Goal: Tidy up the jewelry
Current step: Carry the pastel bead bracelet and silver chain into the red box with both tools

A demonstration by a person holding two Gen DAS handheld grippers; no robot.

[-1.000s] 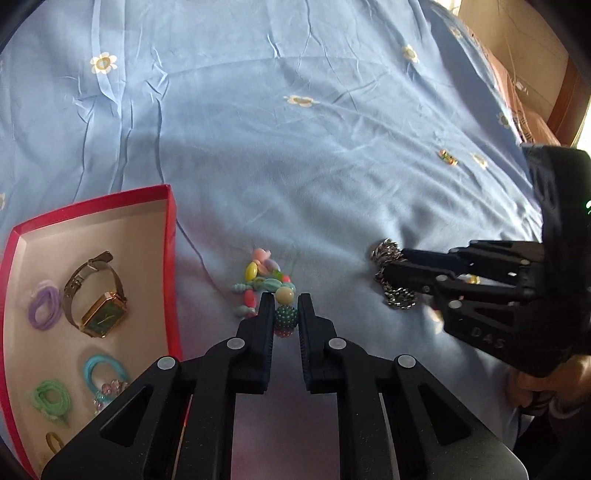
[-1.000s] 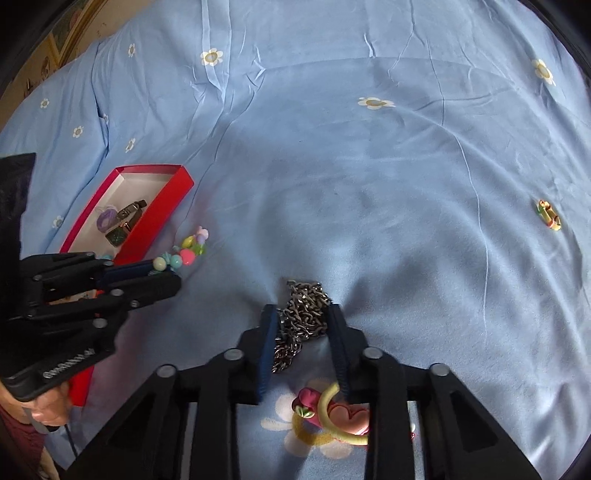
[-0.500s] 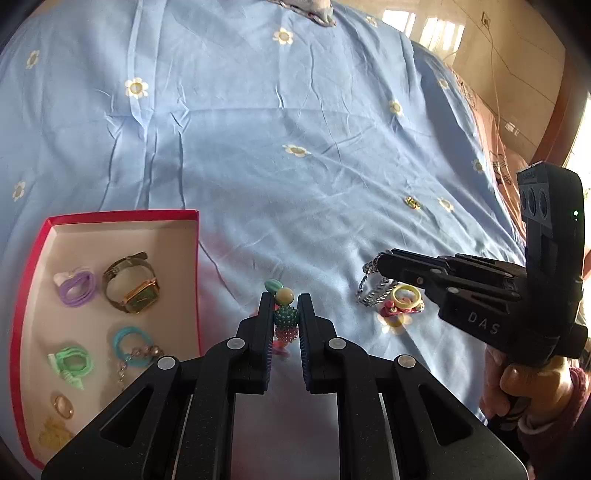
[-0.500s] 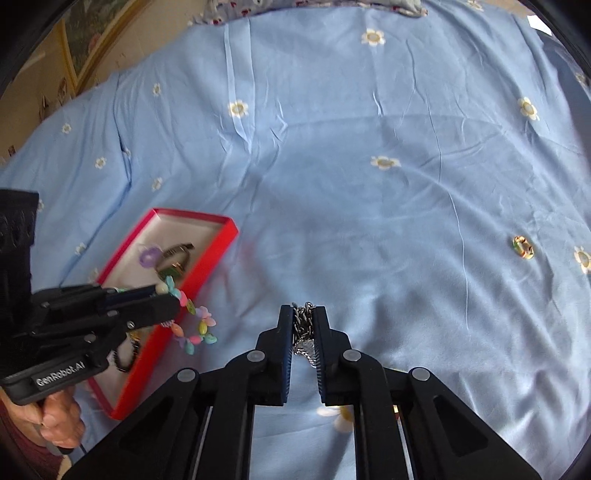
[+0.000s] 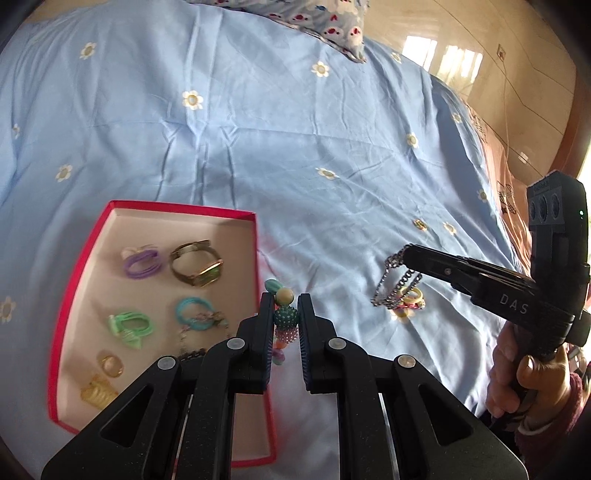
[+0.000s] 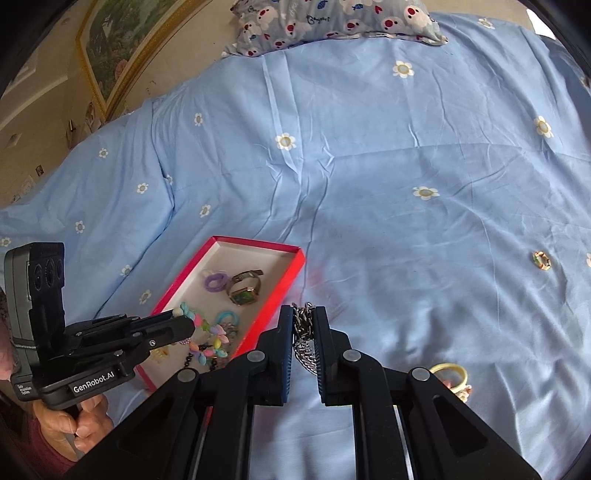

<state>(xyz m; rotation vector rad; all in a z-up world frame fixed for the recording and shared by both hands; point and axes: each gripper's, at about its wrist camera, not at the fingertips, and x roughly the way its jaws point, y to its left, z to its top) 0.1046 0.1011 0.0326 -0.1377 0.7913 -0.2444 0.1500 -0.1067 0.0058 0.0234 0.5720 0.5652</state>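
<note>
Your left gripper (image 5: 283, 314) is clamped on the bead bracelet (image 5: 284, 318), which hangs between its fingers just beside the right wall of the red box (image 5: 75, 266). In the right wrist view that bracelet (image 6: 207, 338) dangles over the near part of the box (image 6: 258, 321), off the blanket. Your right gripper (image 6: 303, 326) is closed on the silver chain (image 6: 304, 343); from the left wrist view the chain (image 5: 393, 280) droops from that gripper's (image 5: 406, 254) tip, lifted well to the right of the box.

Inside the box lie a purple hair tie (image 5: 141, 263), a watch (image 5: 197, 263) beside it, a green tie (image 5: 129, 326), a teal tie (image 5: 194, 314), a ring (image 5: 110, 364) and a yellow clip (image 5: 96, 394) at the near left corner.

On the blue blanket (image 5: 295, 129), right of the box and under the chain, sits a yellow ring (image 5: 408, 301) with a pink piece touching it; the right wrist view shows it (image 6: 450, 373) partly hidden behind your right gripper. A small ring (image 6: 541, 260) lies further right, well apart from the box. A patterned pillow (image 6: 332, 22) sits at the far end of the blanket.
</note>
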